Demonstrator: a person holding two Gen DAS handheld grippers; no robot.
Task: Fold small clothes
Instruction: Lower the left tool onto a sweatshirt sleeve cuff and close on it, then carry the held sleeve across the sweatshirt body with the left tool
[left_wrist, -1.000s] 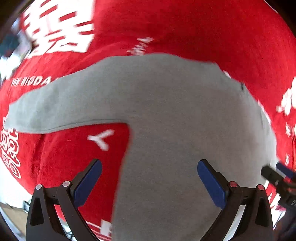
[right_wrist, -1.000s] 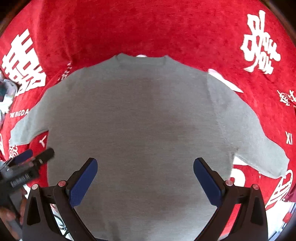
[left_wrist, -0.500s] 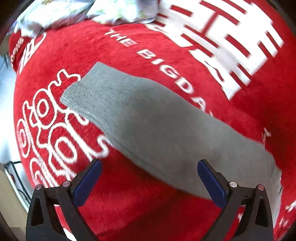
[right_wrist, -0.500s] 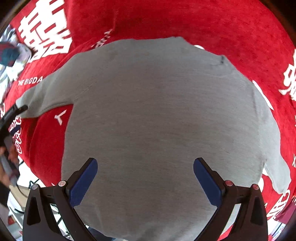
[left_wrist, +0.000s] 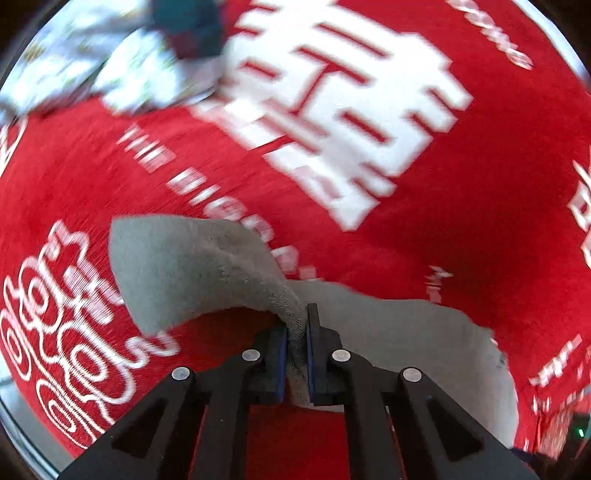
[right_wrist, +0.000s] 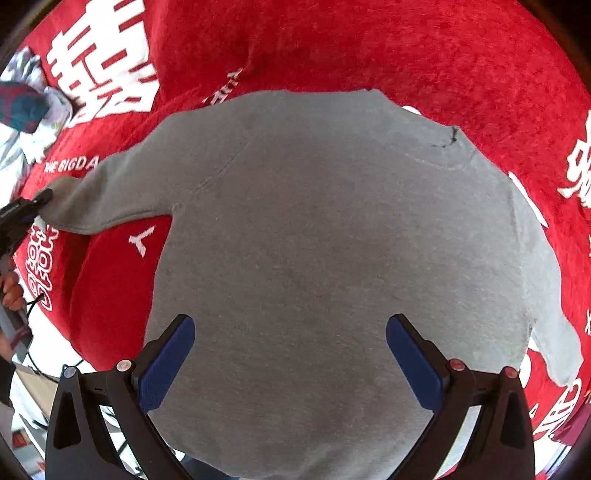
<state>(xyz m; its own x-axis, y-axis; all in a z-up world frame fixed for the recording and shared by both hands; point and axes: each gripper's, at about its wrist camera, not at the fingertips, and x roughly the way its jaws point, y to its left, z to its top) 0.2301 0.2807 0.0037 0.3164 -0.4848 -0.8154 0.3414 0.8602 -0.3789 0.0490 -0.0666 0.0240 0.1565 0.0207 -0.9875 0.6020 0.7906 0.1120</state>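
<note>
Left wrist view: left gripper (left_wrist: 296, 325) clamped on the sleeve (left_wrist: 192, 266) of a soft grey knitted sweater (right_wrist: 332, 258), spread flat on a red plush blanket (right_wrist: 406, 48). Right gripper (right_wrist: 290, 354) wide, empty, above its body. Probably light, limp, drapes; best pinched at cuffs or hem

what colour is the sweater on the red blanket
Plain grey sweater, no print visible; it shows best in the right wrist view.

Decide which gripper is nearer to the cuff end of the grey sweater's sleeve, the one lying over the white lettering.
Left. The left gripper has its jaws shut on that sleeve near the cuff. The right gripper hovers open over the grey sweater body, apart from the sleeve.
</note>
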